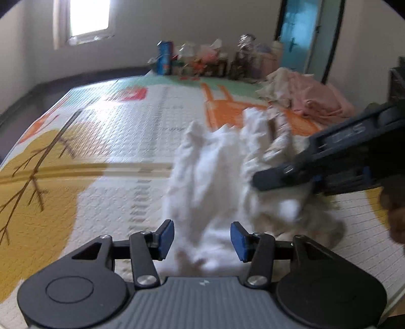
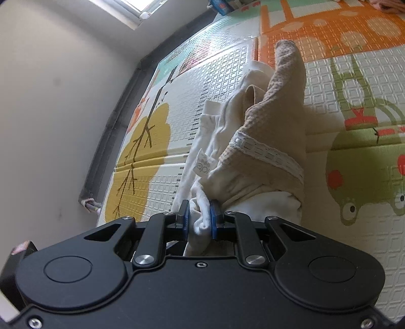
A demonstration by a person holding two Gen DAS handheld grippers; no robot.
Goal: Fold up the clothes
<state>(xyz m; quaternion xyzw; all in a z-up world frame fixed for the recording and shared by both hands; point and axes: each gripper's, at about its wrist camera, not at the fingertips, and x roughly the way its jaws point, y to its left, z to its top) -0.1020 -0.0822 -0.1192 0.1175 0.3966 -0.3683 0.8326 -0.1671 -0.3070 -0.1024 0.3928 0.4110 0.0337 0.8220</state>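
A crumpled white and beige garment (image 1: pixel 215 182) lies bunched on the patterned play mat (image 1: pixel 114 141). My left gripper (image 1: pixel 202 239) is open, its blue pads either side of the garment's near white edge, which lies between them. In the left wrist view my right gripper (image 1: pixel 263 181) comes in from the right and presses into the cloth. The right wrist view shows that gripper (image 2: pixel 200 219) shut on a white fold of the garment (image 2: pixel 253 141), whose beige waffle part with a white elastic band (image 2: pixel 268 149) rises ahead.
A heap of pink and cream clothes (image 1: pixel 306 96) sits at the mat's far right. Bottles, jars and boxes (image 1: pixel 202 60) line the far wall under a window (image 1: pixel 86 17). A blue door (image 1: pixel 298 33) stands beyond. A dark skirting (image 2: pixel 114 121) edges the mat.
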